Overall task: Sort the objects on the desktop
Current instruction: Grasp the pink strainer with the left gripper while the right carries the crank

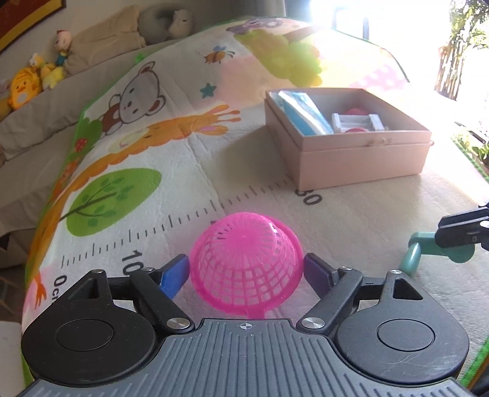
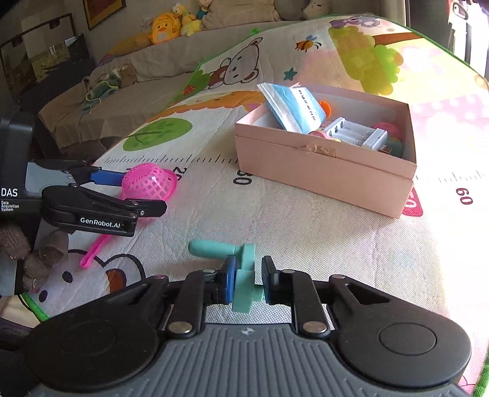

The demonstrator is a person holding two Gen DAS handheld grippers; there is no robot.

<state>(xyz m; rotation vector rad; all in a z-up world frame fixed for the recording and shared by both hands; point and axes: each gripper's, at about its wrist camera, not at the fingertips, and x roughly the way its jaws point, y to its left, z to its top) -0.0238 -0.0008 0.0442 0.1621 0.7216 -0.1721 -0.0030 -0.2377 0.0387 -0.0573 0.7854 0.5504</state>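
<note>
A pink mesh strainer [image 1: 247,263] lies dome-up on the play mat; its long handle shows in the right wrist view [image 2: 97,247]. My left gripper [image 1: 246,272] has its two fingers touching the strainer's bowl on both sides and is shut on it. It also shows in the right wrist view [image 2: 134,191]. A teal plastic crank handle [image 2: 243,274] lies on the mat. My right gripper [image 2: 247,282] is shut on its flat arm. The crank also shows in the left wrist view [image 1: 428,249]. A pink open box [image 1: 360,152] stands beyond, holding several small items.
The box [image 2: 321,171] holds a blue-white packet [image 2: 290,107], a white battery charger [image 2: 354,134] and small toys. The mat [image 1: 183,171] carries a printed ruler. A sofa with plush toys [image 2: 166,27] lies behind. The mat's green edge [image 2: 33,308] is near left.
</note>
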